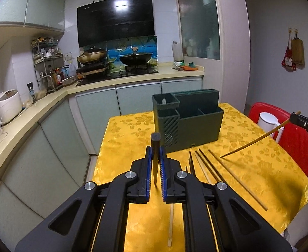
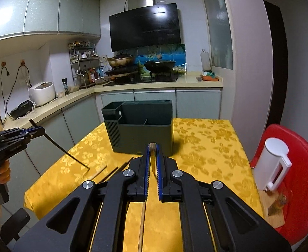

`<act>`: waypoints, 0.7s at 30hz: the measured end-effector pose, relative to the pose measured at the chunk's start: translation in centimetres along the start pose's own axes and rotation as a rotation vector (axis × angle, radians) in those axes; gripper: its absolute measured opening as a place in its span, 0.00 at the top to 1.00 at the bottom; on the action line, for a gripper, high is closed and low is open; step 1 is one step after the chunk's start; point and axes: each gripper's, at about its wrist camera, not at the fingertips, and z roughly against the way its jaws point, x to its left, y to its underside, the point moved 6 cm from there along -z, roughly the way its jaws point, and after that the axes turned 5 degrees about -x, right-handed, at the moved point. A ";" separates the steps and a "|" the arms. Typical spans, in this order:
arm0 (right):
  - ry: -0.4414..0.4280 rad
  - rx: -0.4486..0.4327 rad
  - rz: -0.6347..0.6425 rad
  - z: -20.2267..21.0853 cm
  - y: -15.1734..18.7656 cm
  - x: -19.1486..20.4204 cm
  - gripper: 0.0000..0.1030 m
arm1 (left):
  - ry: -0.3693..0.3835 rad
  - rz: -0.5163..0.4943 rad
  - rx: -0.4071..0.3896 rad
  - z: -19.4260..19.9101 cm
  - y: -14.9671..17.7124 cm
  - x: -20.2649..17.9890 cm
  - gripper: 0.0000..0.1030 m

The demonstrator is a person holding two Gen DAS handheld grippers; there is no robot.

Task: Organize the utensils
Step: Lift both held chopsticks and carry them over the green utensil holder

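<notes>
Now both claws are clamped on chopsticks above the yellow-clothed surface [image 1: 133, 130]. The left claw [image 1: 155, 157] has its blue pads pressed together on a dark chopstick [image 1: 155, 145], whose blunt end sticks up just past the fingertips while its thin end hangs down between the pads. In the right wrist view the same dark chopstick [image 2: 59, 145] slants from the left claw [image 2: 36, 131] down toward the cloth, its tip close over the surface near the loose sticks. The right claw [image 2: 153, 155] is likewise closed on a light bamboo chopstick [image 2: 152, 147], the rounded end showing at the fingertips and the shaft running back underneath the claw. From the left wrist view that bamboo chopstick [image 1: 257, 140] curves down from the right claw [image 1: 296, 117] at the right edge, its tip just over the cloth.

A dark green utensil holder [image 1: 187, 117] with several open compartments stands upright on the surface, beyond both claws. Between the holder and the claws lie several loose chopsticks [image 1: 206, 163], side by side on the cloth, some dark and some pale. A red chair [image 2: 296, 168] stands beside the surface, bearing a white jug [image 2: 271, 163]
</notes>
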 end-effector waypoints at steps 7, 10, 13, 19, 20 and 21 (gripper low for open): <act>-0.024 0.037 -0.012 -2.8 -3.6 -0.2 0.94 | 0.037 0.048 -0.003 -1.7 -2.5 1.2 0.93; -0.028 0.045 -0.017 -3.7 -5.0 -0.4 0.94 | 0.054 0.051 -0.004 -2.2 -3.8 1.3 0.93; -0.029 0.032 -0.017 -4.2 -6.8 -0.5 0.94 | 0.081 0.053 -0.001 -2.6 -5.4 1.1 0.93; -0.015 -0.009 -0.018 -5.1 -11.2 -0.7 0.94 | 0.157 0.062 -0.021 -3.1 -10.2 -0.2 0.93; -0.015 -0.017 -0.021 -5.3 -12.0 -0.7 0.94 | 0.171 0.067 -0.029 -3.3 -11.3 -0.5 0.93; -0.015 -0.025 -0.023 -5.4 -12.6 -0.7 0.94 | 0.179 0.069 -0.033 -3.4 -11.9 -0.7 0.93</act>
